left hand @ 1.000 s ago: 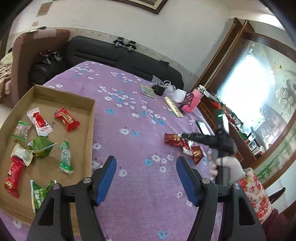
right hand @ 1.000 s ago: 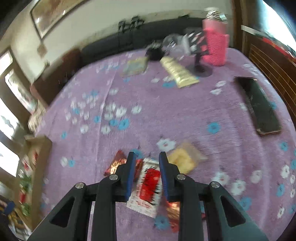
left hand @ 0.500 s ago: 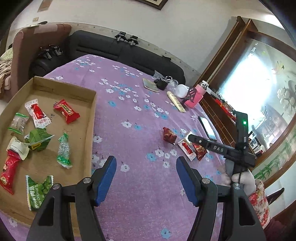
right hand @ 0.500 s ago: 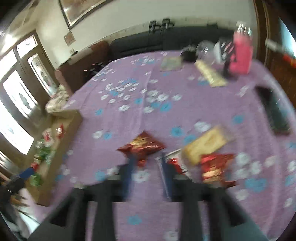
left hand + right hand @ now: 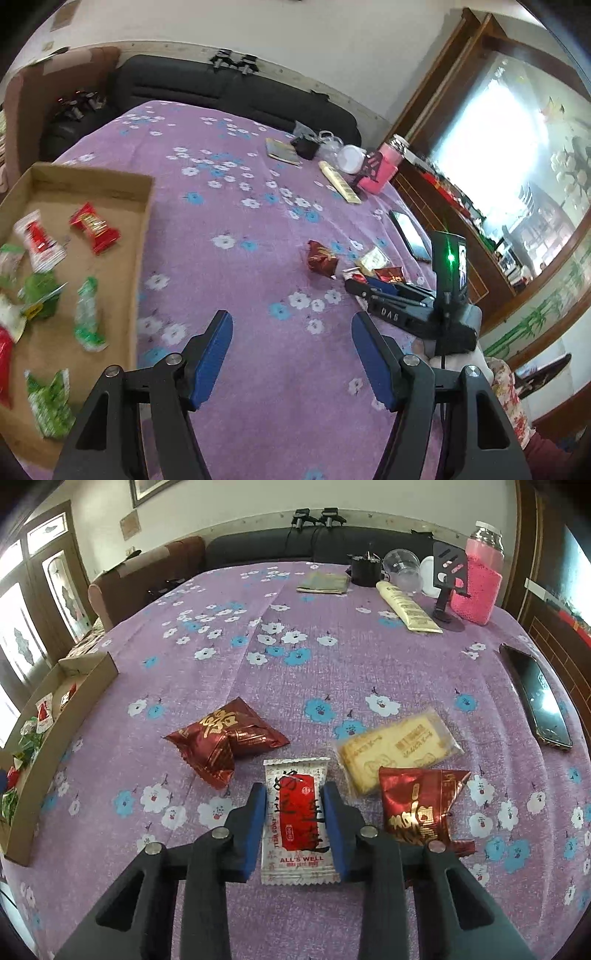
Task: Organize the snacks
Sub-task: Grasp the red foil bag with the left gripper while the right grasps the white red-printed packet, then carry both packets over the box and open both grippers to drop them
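My right gripper (image 5: 294, 794) straddles a white and red snack packet (image 5: 297, 814) that lies flat on the purple cloth; its blue pads sit at the packet's two sides. A dark red packet (image 5: 225, 736) lies to its left, a yellow cracker packet (image 5: 397, 747) and another red packet (image 5: 419, 803) to its right. My left gripper (image 5: 291, 326) is open and empty above the cloth, beside the cardboard tray (image 5: 122, 192), which holds several red and green snacks. The right gripper also shows in the left wrist view (image 5: 356, 286).
A black phone (image 5: 537, 694) lies at the right. At the far end stand a pink jar (image 5: 480, 587), a phone stand (image 5: 448, 579), a cream tube (image 5: 406, 607), a black cup (image 5: 365, 570) and a booklet (image 5: 323, 582). A black sofa (image 5: 295, 544) is behind.
My right gripper has swung back down and now frames the white and red packet. The left gripper has drifted slightly; it stays open.
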{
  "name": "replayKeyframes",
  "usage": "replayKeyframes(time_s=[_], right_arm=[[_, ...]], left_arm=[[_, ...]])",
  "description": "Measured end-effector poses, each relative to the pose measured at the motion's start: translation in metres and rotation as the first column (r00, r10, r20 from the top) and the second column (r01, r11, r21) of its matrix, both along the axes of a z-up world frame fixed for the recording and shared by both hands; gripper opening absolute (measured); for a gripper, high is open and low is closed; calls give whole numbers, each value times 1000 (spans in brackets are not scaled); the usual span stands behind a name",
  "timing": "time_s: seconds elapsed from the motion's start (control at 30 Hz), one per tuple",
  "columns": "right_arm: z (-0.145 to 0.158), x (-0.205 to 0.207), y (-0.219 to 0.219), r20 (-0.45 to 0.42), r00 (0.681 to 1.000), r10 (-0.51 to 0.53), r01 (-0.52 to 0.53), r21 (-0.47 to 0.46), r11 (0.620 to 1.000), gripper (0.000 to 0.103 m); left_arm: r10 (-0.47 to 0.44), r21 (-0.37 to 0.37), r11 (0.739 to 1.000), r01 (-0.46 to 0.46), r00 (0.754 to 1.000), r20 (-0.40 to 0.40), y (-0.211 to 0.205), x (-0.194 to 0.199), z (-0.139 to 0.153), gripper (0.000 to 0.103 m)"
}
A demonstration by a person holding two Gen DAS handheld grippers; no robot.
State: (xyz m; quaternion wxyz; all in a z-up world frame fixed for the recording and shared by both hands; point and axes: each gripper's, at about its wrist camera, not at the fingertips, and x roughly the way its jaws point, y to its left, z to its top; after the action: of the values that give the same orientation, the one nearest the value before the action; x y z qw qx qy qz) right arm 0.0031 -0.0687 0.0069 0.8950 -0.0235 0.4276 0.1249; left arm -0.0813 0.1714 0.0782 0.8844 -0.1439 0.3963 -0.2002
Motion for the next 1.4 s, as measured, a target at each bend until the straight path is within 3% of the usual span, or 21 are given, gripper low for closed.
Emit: replayKeyframes(time_s=[0.33,0.5,0.73,0.8,0.83,0.87,1.17,1.4], right_arm=[[11,-13,-21,0,1000,3,-3,162,987,20],[27,-14,-51,41,996,-75,62,263,963,20],[27,-9,-72,25,990,-136,120,329,937,20],[28,-10,-72,29,990,-135,118,331,936,20],[28,-10,-72,29,991,-134,117,332,936,20],[28,-10,-71,28,991,-132,116,331,937,20],[28,-14,-66,53,991,-122,97,333,938,20],[29,-18,-59,78,990,-117,85,330,940,20]], left_arm=[[-83,153,984,88,996,-39,-66,74,-16,70],[-158,239,957,167,986,-57,-110,106,-35,70],[-236,333,911,245,969,-69,-153,126,-58,70],[-226,345,908,239,971,-80,-155,128,-63,63],[-220,359,904,232,973,-74,-155,127,-63,49],[-224,362,902,236,972,-75,-155,125,-62,41],[-182,270,945,184,983,-31,-127,105,-40,41],[-66,136,989,63,998,14,-65,62,-13,41]])
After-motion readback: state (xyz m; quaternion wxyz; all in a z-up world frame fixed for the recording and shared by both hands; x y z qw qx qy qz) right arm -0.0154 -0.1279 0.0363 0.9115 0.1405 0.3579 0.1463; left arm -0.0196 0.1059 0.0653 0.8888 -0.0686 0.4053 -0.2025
